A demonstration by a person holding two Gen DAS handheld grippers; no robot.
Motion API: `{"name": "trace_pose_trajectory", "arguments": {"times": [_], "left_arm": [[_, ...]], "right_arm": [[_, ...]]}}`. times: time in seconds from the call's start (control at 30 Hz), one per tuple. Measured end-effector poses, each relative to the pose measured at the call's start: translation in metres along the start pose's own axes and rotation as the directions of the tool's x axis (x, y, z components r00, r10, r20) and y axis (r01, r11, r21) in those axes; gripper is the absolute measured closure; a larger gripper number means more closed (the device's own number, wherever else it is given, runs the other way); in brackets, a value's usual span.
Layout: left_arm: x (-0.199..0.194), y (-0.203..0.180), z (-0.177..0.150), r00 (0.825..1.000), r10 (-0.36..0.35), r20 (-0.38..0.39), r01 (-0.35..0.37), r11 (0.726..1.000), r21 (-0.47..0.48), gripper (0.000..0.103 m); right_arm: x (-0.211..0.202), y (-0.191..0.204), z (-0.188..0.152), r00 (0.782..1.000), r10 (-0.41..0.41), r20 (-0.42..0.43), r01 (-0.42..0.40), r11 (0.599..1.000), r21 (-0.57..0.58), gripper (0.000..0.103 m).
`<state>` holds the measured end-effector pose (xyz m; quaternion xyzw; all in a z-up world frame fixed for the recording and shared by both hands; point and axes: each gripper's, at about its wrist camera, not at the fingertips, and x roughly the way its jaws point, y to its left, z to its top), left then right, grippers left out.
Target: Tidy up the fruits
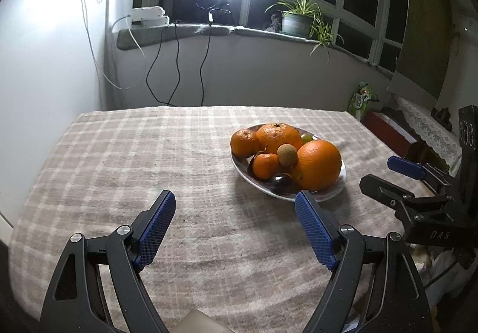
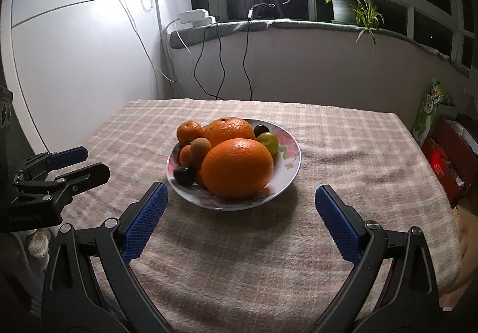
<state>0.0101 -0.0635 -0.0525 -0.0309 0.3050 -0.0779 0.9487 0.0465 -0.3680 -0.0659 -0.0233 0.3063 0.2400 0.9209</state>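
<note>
The tabletop is covered by a checked cloth, and a plate is set on it toward the right side of centre, piled with fruit. The left gripper is held low over bare cloth, its fingers spread wide with nothing between them; the plate lies ahead and to its right. The right gripper is aimed straight at the plate, its fingers likewise spread wide and empty.

On the plate, a large orange sits nearest the right gripper, with a second large orange behind it. A mandarin is seen at the far left, a smaller one lower down, a brown round fruit resting between them — and a green grape and dark grapes tucked at the rim.

The fruit appears already gathered, so little seems left to do. The risks are judged to lie in the pile itself: a nudge to the big orange could send the small round fruits rolling off, and a finger catching the rim could tip the plate or drag the cloth.
</note>
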Motion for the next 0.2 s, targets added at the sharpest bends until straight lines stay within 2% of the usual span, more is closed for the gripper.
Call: {"name": "trace_pose_trajectory", "arguments": {"times": [0.2], "left_arm": [[0.0061, -0.0005, 0.0005, 1.000, -0.002, -0.008, 0.002, 1.000, 0.013, 0.020]], "right_arm": [[0.0071, -0.0096, 0.0002, 1.000, -0.004, -0.009, 0.005, 1.000, 0.018, 0.002]]}}
